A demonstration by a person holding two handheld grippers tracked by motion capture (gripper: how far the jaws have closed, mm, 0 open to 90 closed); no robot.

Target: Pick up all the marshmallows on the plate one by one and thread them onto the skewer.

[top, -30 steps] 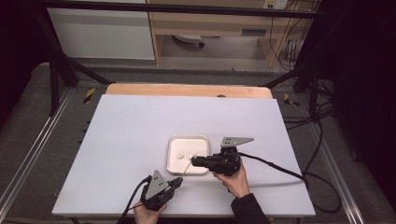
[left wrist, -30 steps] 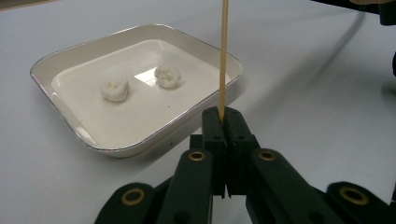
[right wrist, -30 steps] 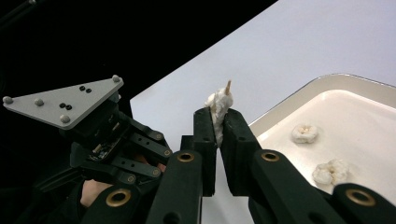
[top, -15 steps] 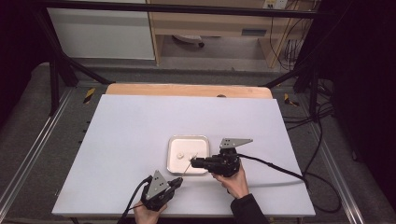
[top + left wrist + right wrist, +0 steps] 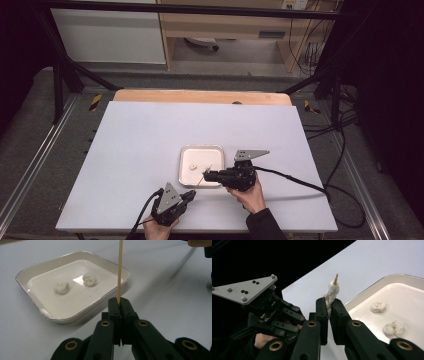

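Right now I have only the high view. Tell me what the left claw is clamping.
Observer: The left claw is shut on a thin wooden skewer that rises straight from its jaws.
Operator: Now report the right claw.
Observer: The right claw pinches a white puffy piece, and the skewer's tip pokes out of its top.
Operator: Count what's in the tray.
Observer: Two more white pieces lie in the tray, apart from each other.
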